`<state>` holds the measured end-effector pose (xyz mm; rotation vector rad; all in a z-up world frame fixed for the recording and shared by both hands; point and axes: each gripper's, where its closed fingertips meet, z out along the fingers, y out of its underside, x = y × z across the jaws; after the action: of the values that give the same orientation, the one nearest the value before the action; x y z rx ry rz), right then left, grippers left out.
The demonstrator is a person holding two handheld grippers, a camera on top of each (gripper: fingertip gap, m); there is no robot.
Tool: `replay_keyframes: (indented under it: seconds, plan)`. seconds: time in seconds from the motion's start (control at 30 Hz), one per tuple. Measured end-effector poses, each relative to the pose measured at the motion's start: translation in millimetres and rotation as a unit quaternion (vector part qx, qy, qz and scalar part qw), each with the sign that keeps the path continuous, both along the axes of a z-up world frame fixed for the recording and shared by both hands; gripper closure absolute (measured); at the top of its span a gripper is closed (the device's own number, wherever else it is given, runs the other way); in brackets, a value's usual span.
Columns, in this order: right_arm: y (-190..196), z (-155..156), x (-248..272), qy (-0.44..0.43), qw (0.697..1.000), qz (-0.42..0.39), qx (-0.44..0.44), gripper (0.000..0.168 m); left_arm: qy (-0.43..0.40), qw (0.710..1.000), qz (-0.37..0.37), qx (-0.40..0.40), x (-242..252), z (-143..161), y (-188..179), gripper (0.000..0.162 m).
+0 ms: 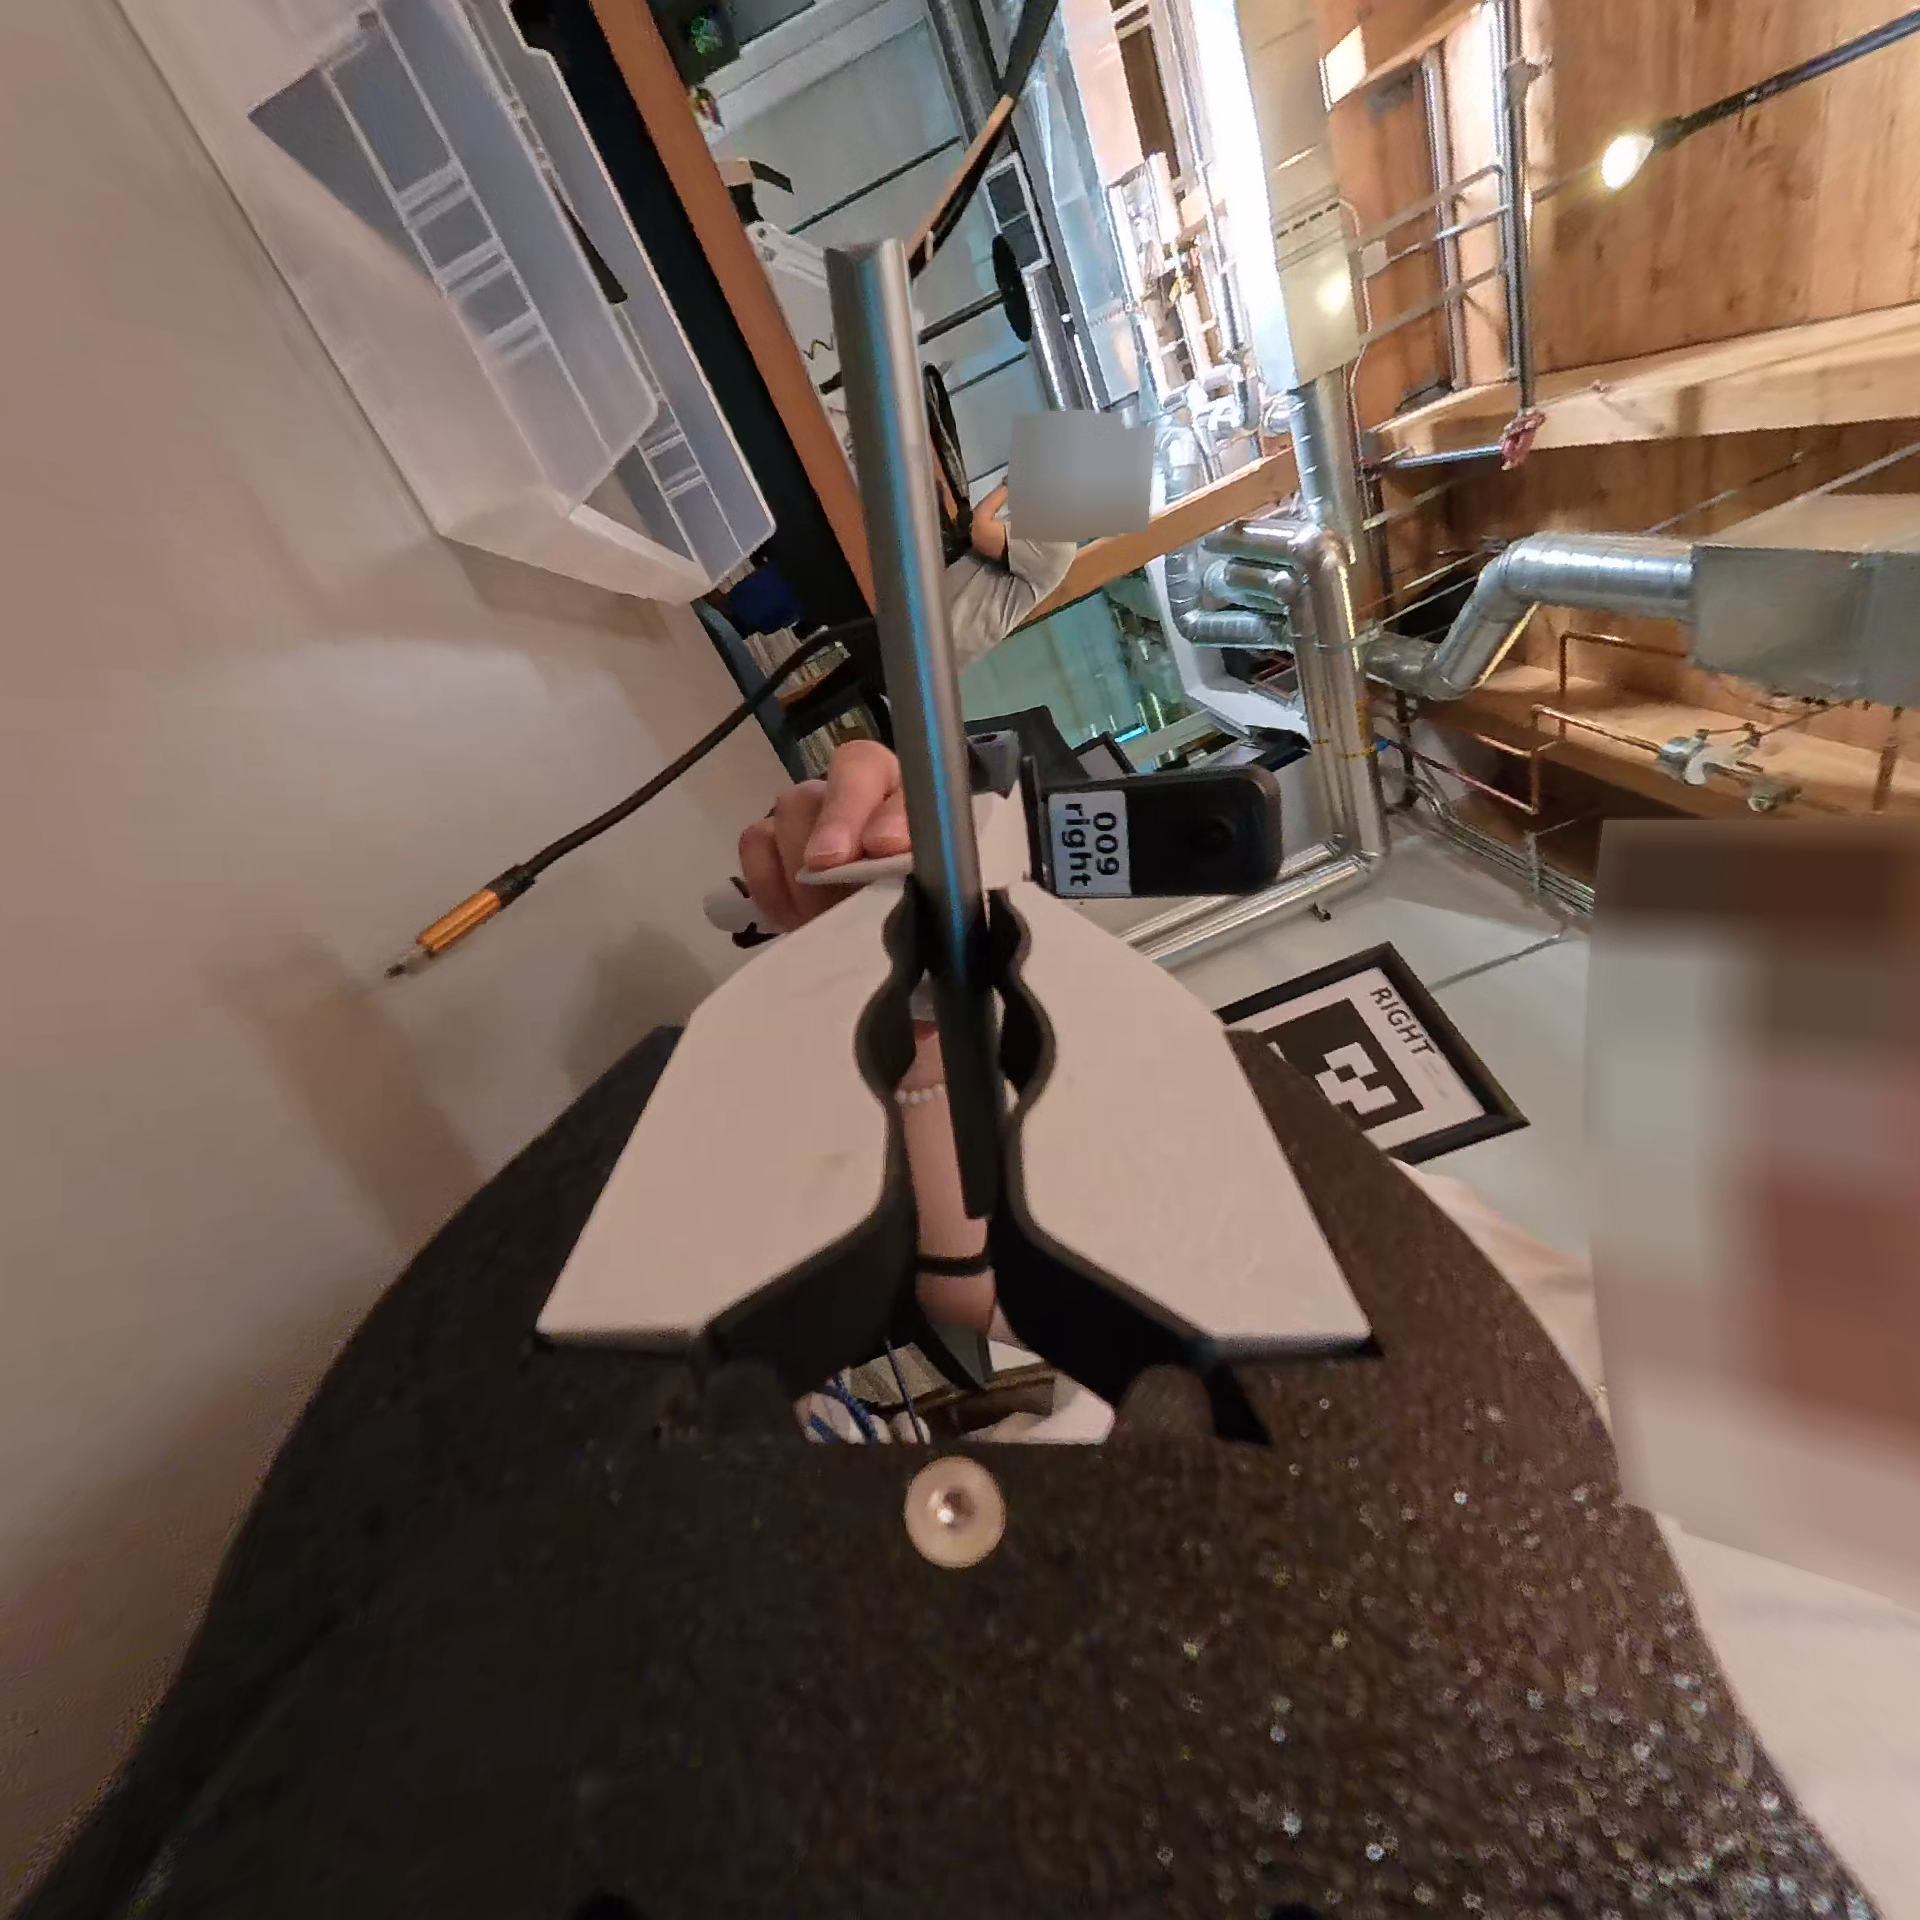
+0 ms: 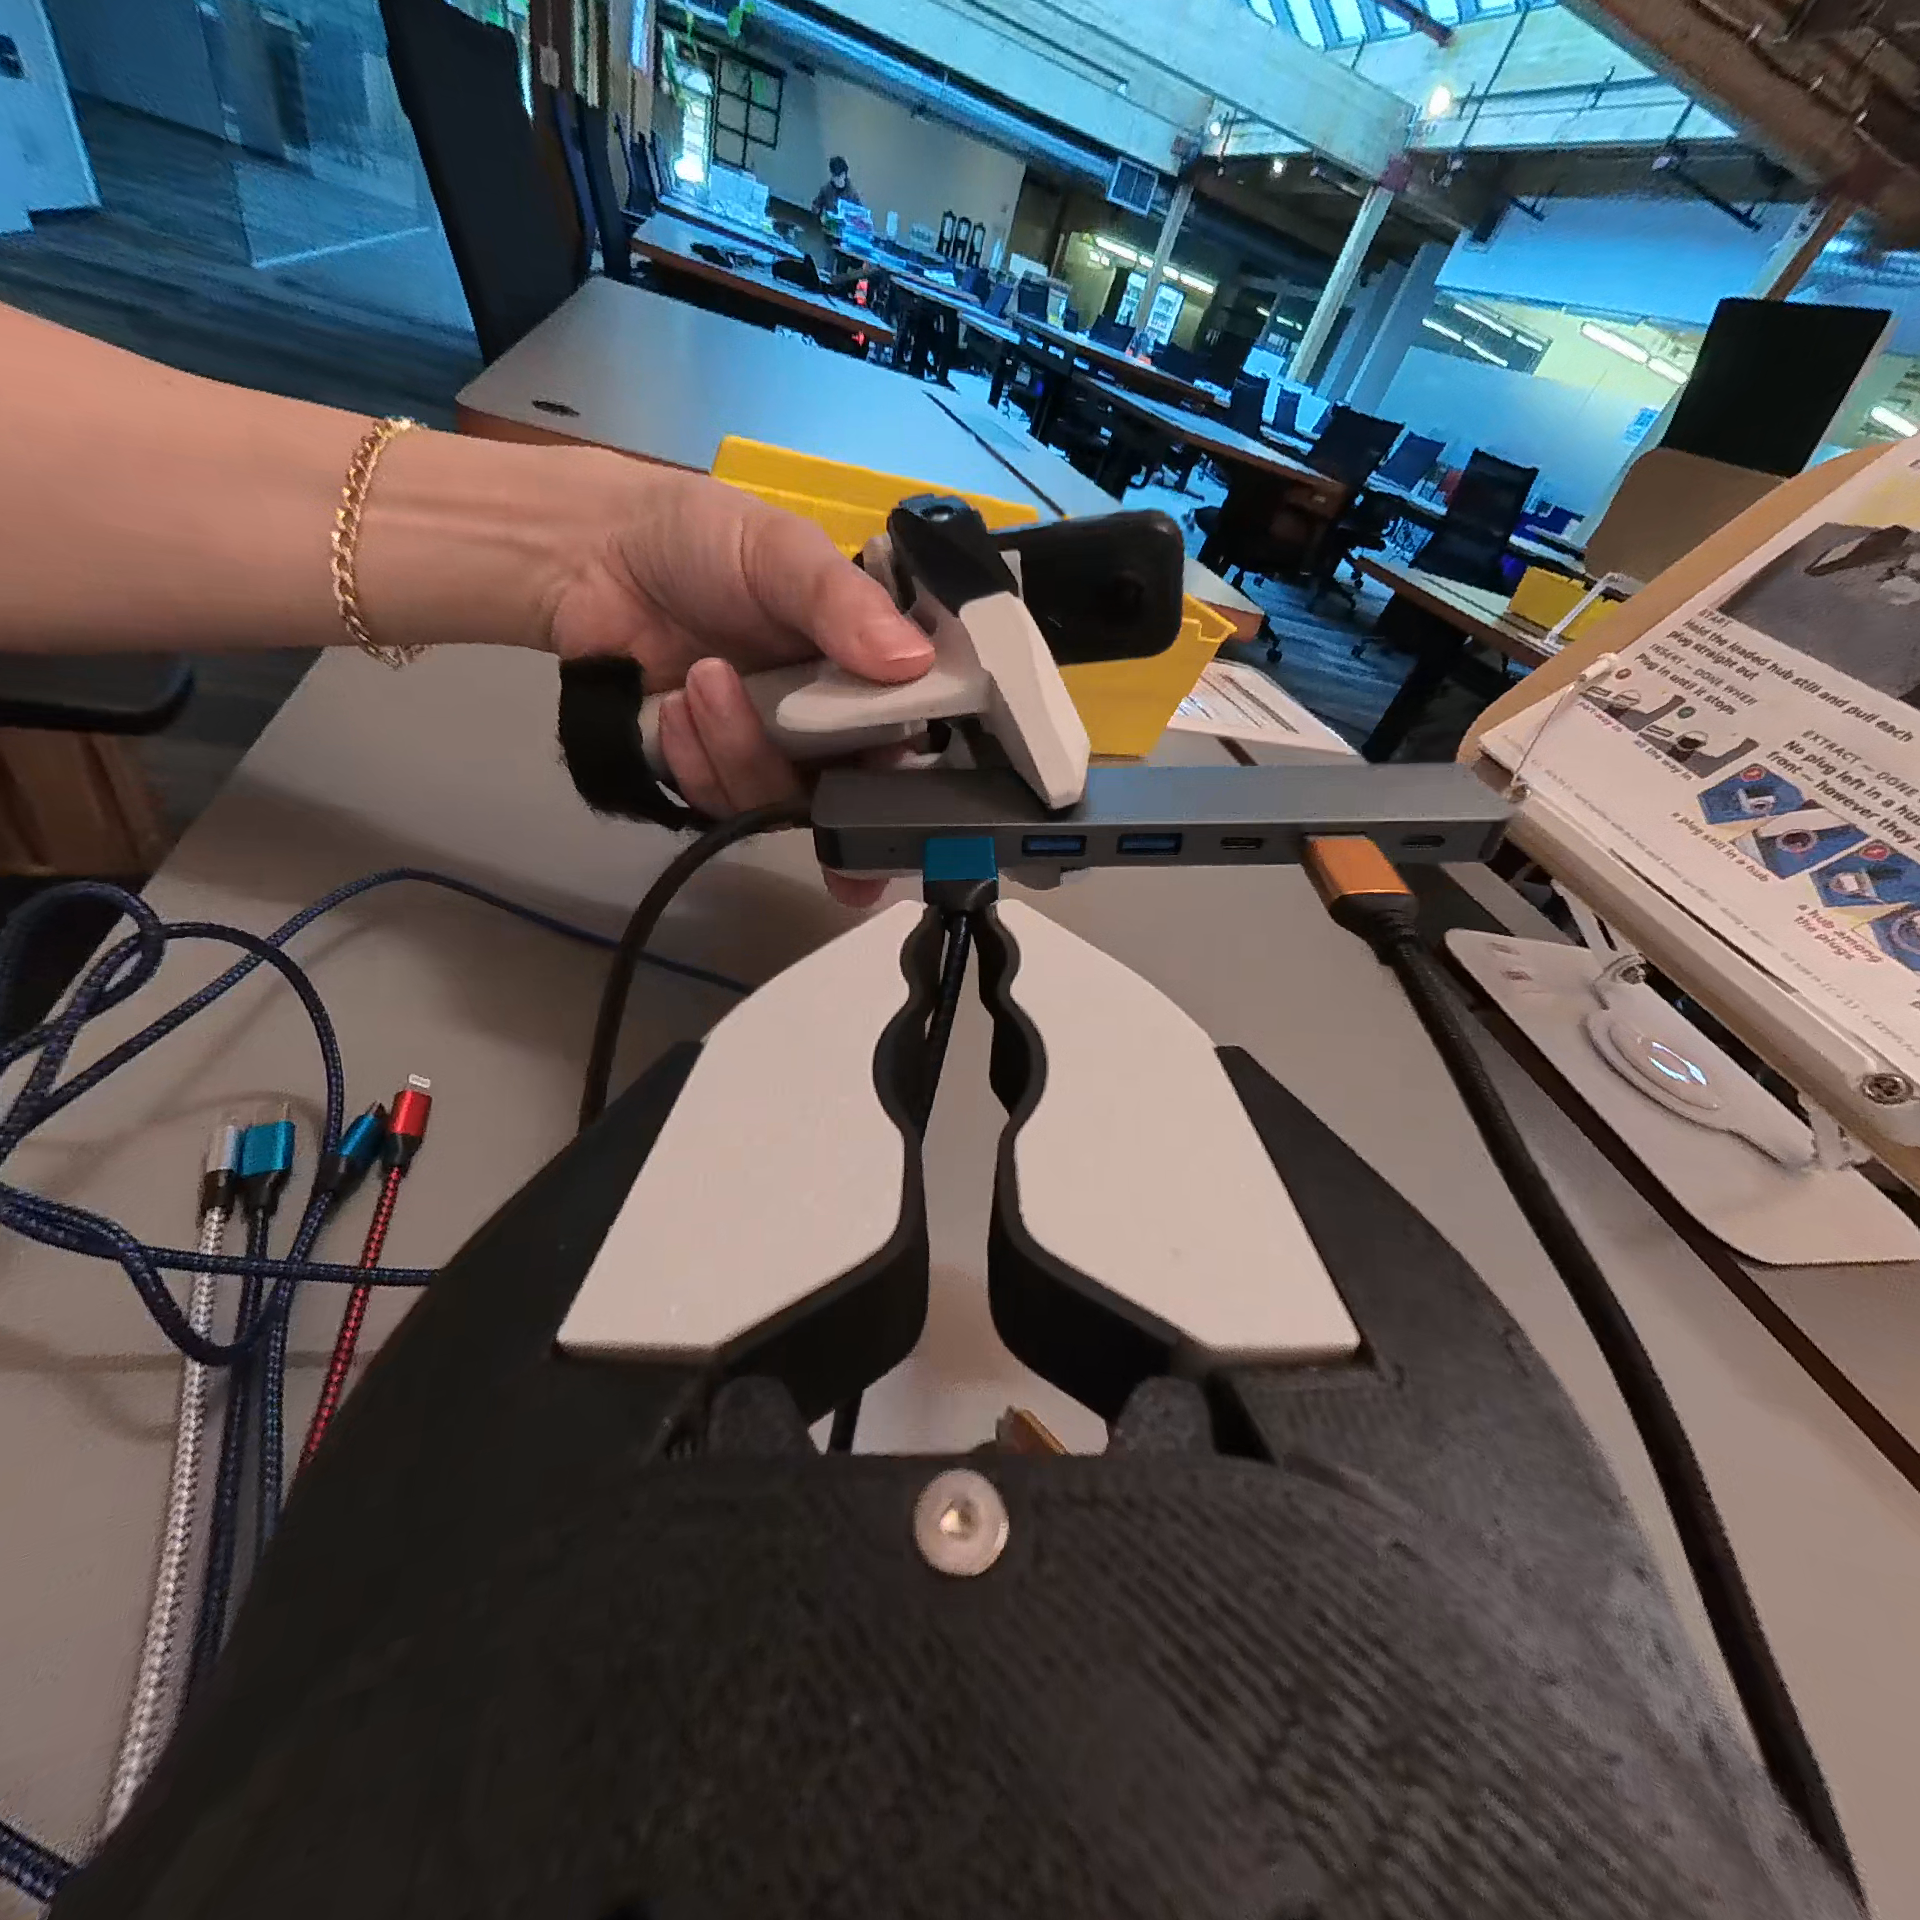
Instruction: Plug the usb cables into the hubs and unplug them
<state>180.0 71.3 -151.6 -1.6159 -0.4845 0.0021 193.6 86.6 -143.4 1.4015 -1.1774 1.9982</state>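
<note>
Looking at containers first: we've got a yellow bin point(image 2: 1143, 675) at about 12 o'clock behind the hub in the right wrist view, but we can't tell what's in it. In the left wrist view a clear plastic box point(image 1: 499, 312) sits at 11 o'clock on the tabletop point(image 1: 208, 831), contents unclear.

Our left gripper point(image 1: 951, 925) has its jaws pinched shut on the grey hub point(image 2: 1153, 821), which from that camera is edge-on, running from between the jaws up toward 12 o'clock. From the right side we see the hub lying crosswise with its ports facing us, held above the tabletop.

Our right gripper point(image 2: 961, 925) has its jaws nearly closed around the dark braided cable just below the blue plug point(image 2: 958, 862), which sits in the hub's leftmost port right at the jaw tips. An orange plug point(image 2: 1351, 868) is in another port at 1 o'clock, its black cable trailing down to 5 o'clock.

A bunch of loose cables point(image 2: 260, 1174) with blue, red and silver plugs lies on the tabletop at 9 o'clock.
</note>
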Motion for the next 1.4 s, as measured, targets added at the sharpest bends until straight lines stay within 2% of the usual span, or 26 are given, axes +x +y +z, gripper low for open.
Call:
replay_keyframes:
  seconds: [0.23,0.4,0.6,0.73,0.8,0.87,0.97,1.07,1.2,1.4]
  plan:
    - [7,0,5,0.0,0.999,-0.036,0.02,0.16,0.015,0.999,0.037,-0.021,5,-1,8,0.152]
    - [4,12,0,0.023,0.998,-0.019,0.049,0.16,0.025,0.998,0.046,-0.029,4,-4,10,0.153]
    - [11,4,-3,0.015,0.999,-0.025,0.04,0.156,0.026,0.998,0.038,-0.03,3,-5,2,0.153]
    - [15,3,-3,0.021,0.998,-0.034,0.038,0.168,0.025,0.999,0.035,-0.028,3,-6,-1,0.153]
    - [16,1,-3,0.019,0.999,-0.036,0.036,0.168,0.028,0.998,0.04,-0.033,3,-8,1,0.153]
    - [16,0,-3,0.012,0.999,-0.039,0.034,0.154,0.03,0.998,0.047,-0.036,3,-9,4,0.153]
    - [17,-4,-5,0.007,0.999,-0.035,0.021,0.147,0.028,0.998,0.05,-0.039,3,-7,7,0.153]
    - [18,-6,-5,-0.008,0.999,-0.041,0.024,0.153,0.025,0.998,0.046,-0.037,2,-5,5,0.153]
    - [18,-4,-5,-0.013,0.999,-0.036,0.029,0.154,0.025,0.998,0.048,-0.04,3,-4,4,0.153]
    - [16,-8,-4,-0.035,0.999,-0.034,0.004,0.153,-0.001,0.999,0.043,0.025,2,-5,3,0.153]
